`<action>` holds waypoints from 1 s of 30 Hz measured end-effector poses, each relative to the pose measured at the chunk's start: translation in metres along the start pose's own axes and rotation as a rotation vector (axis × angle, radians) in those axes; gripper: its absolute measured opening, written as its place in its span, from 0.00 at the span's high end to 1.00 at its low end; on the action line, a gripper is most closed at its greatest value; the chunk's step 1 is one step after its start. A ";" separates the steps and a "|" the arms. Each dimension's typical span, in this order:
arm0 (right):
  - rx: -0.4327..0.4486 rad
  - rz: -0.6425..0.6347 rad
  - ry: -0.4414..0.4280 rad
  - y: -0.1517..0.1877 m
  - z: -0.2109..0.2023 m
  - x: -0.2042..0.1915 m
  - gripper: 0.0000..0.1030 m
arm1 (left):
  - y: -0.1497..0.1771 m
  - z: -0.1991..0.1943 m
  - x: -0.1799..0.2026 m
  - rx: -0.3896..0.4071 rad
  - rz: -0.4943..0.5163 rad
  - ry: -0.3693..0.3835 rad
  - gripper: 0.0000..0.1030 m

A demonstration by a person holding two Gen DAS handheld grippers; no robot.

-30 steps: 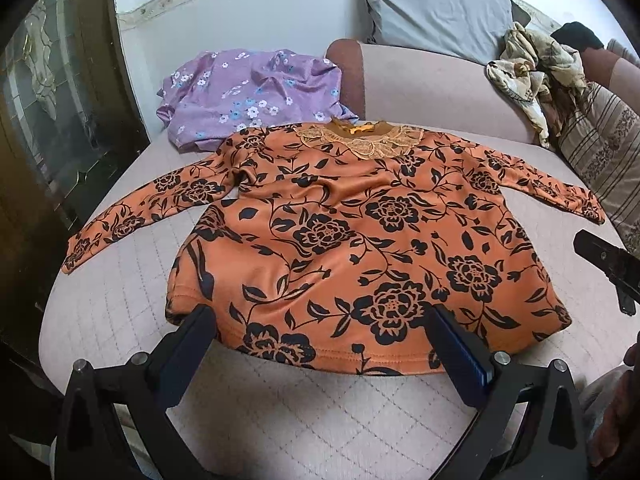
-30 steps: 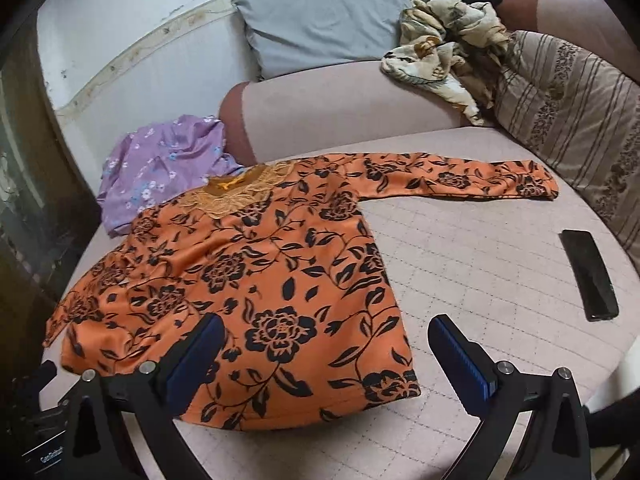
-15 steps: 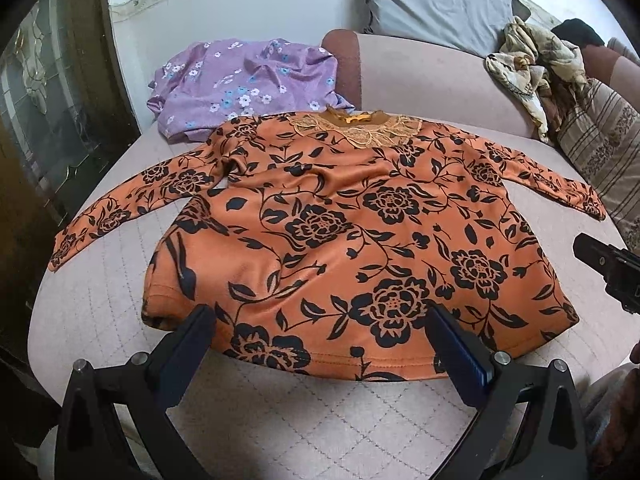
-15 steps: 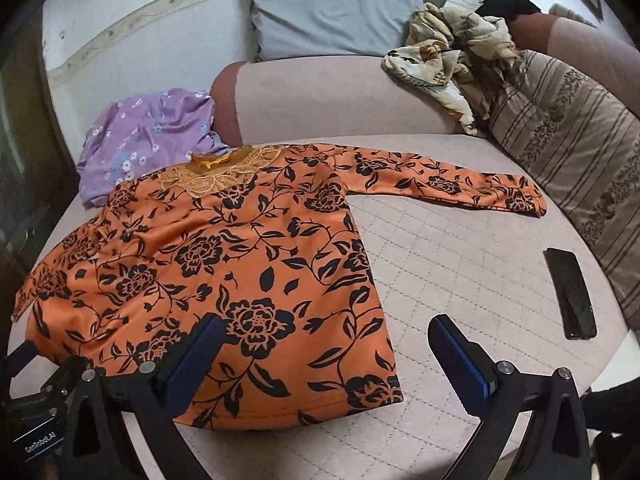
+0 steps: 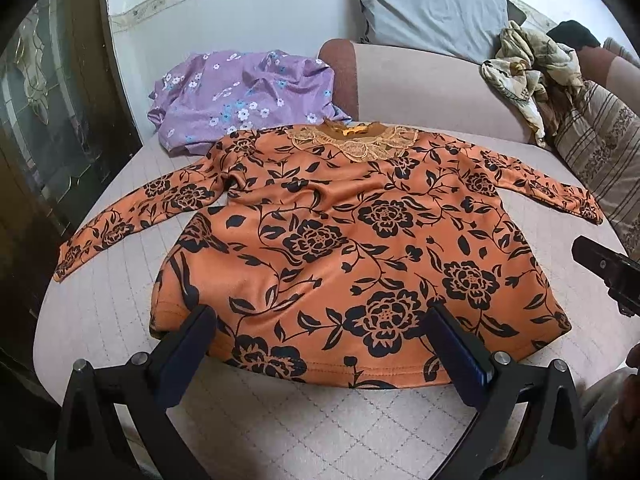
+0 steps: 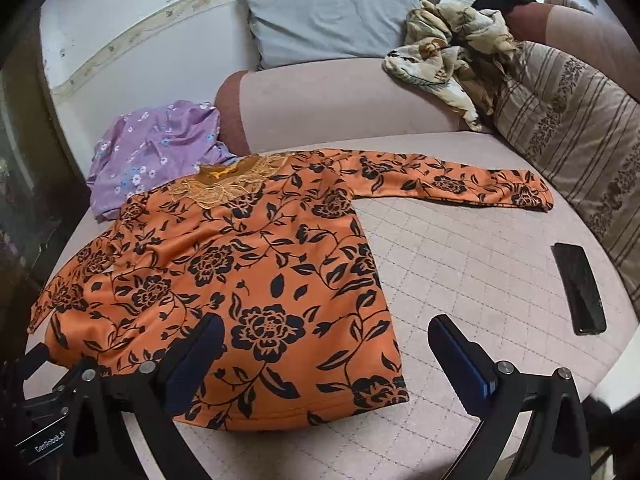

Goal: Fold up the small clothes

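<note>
An orange long-sleeved top with black flowers (image 5: 344,248) (image 6: 248,280) lies flat on the pink quilted seat, lace collar at the far side and both sleeves spread out. My left gripper (image 5: 320,344) hovers open over the hem's near edge, nothing between its fingers. My right gripper (image 6: 324,356) is open too, above the hem's right corner, its left finger (image 6: 196,356) over the cloth and its right finger (image 6: 460,356) over bare seat. The right gripper's tip (image 5: 604,272) shows at the right edge of the left wrist view.
A crumpled purple floral garment (image 5: 244,96) (image 6: 156,152) lies behind the top's left shoulder. A black phone (image 6: 580,288) rests on the seat at right. A grey pillow (image 6: 332,16), a beige patterned cloth (image 6: 448,52) and a striped cushion (image 6: 572,128) line the back.
Both grippers have shifted slightly over the hem, so the top sits a little differently in each view. The top itself has not moved and both grippers stay open.
</note>
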State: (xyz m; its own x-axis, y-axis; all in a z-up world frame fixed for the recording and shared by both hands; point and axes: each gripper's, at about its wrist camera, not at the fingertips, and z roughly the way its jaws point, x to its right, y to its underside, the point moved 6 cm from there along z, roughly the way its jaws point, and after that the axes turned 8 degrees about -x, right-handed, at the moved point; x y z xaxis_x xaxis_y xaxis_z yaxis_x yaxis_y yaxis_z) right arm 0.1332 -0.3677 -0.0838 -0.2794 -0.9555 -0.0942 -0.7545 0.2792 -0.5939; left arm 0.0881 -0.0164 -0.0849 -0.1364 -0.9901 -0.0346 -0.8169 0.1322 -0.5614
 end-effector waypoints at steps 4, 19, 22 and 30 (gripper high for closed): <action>0.013 -0.001 -0.014 -0.002 -0.006 -0.003 0.00 | -0.006 -0.007 0.002 0.013 0.013 -0.002 0.00; 0.033 0.050 -0.026 -0.042 -0.015 0.017 0.00 | -0.049 -0.010 0.022 0.034 0.005 0.046 0.00; 0.020 0.040 -0.024 -0.041 -0.015 0.017 0.00 | -0.047 -0.011 0.022 0.029 0.005 0.049 0.00; 0.032 0.025 -0.025 -0.045 -0.024 0.015 0.00 | -0.049 -0.017 0.022 0.042 0.006 0.044 0.00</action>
State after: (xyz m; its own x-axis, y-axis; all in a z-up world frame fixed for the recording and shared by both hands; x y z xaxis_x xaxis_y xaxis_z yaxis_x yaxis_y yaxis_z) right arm 0.1485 -0.3923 -0.0392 -0.2830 -0.9504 -0.1294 -0.7279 0.3006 -0.6162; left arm 0.1152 -0.0435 -0.0440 -0.1662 -0.9861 -0.0022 -0.7921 0.1348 -0.5954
